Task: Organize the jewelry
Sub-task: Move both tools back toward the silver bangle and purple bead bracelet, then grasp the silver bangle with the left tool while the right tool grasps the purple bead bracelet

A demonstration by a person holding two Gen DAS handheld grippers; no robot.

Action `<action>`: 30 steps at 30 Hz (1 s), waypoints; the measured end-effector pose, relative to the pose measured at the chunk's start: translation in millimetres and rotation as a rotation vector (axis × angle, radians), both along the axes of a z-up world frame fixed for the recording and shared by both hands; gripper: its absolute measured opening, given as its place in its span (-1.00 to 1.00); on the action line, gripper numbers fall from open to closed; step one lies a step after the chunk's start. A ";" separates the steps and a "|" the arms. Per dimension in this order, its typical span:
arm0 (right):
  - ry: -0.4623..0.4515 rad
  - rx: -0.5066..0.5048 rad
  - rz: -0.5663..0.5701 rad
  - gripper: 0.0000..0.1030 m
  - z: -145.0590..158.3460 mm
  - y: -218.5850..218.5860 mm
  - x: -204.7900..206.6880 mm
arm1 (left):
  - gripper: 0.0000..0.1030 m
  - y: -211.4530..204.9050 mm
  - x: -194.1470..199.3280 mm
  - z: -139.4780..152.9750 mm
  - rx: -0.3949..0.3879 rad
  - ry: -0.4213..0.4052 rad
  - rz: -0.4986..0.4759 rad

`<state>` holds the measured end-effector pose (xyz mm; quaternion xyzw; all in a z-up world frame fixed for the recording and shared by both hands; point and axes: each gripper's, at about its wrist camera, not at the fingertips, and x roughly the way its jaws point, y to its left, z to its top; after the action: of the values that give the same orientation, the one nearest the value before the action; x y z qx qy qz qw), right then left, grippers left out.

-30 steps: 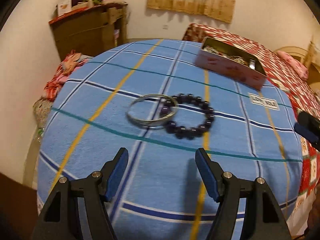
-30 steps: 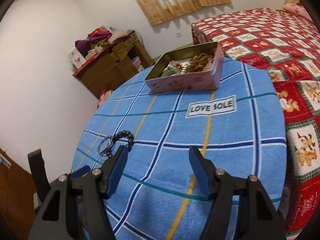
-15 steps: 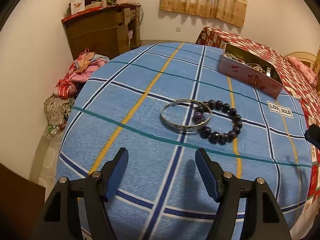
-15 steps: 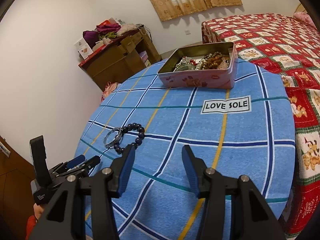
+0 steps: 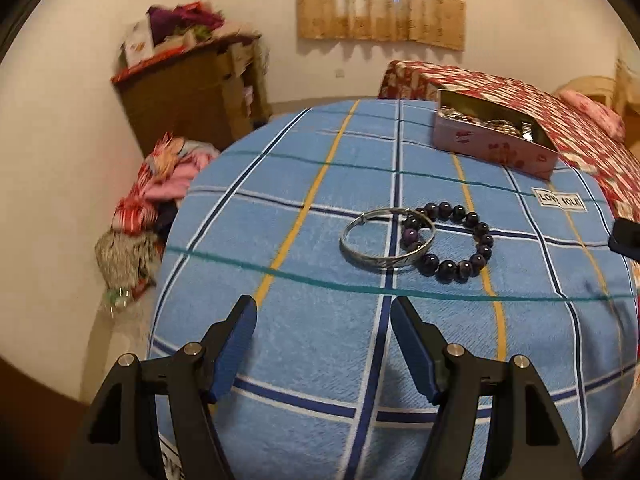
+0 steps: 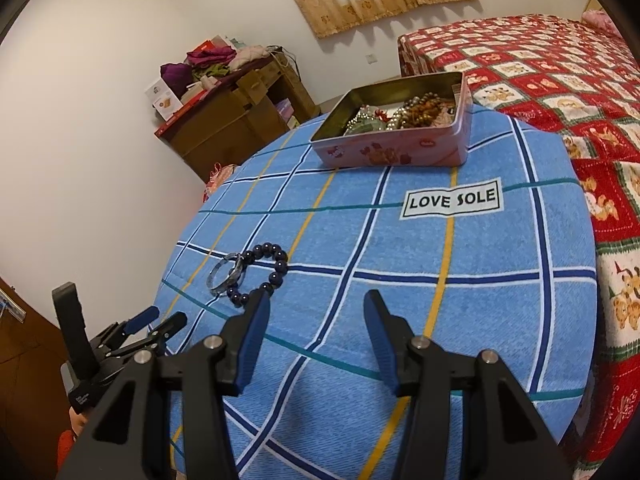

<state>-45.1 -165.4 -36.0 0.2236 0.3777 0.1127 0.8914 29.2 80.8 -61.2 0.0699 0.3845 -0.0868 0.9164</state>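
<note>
So there's one thin silver bangle (image 5: 387, 237) overlapping one dark purple bead bracelet (image 5: 448, 241), mid-frame on the blue checked tabletop (image 5: 320, 344). One pink tin (image 6: 394, 122) of jewelry sits upper center. Left claw (image 5: 323, 345) and right claw (image 6: 316, 340) both released, grasping nothing.

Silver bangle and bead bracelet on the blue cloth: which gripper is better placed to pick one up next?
Probably left. The left gripper is open and faces the silver bangle and bead bracelet squarely. From the open right gripper they lie off to its left.
</note>
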 end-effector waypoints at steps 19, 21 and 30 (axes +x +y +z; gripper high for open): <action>0.038 0.012 -0.016 0.03 -6.4 -5.7 0.0 | -0.14 -39.1 60.6 -15.0 -0.085 0.101 -0.394; 0.039 0.011 -0.013 0.03 -6.8 -4.9 0.2 | -0.24 -36.2 64.0 -15.3 -0.116 0.125 -0.390; 0.075 -0.022 0.072 0.03 -16.6 16.7 26.0 | -0.77 -40.1 55.8 -21.6 -0.101 0.156 -0.394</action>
<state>-19.1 -148.7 -52.6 0.2043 0.4196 0.1320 0.8745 85.0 40.7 -82.7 0.0907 0.4283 -0.2887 0.8515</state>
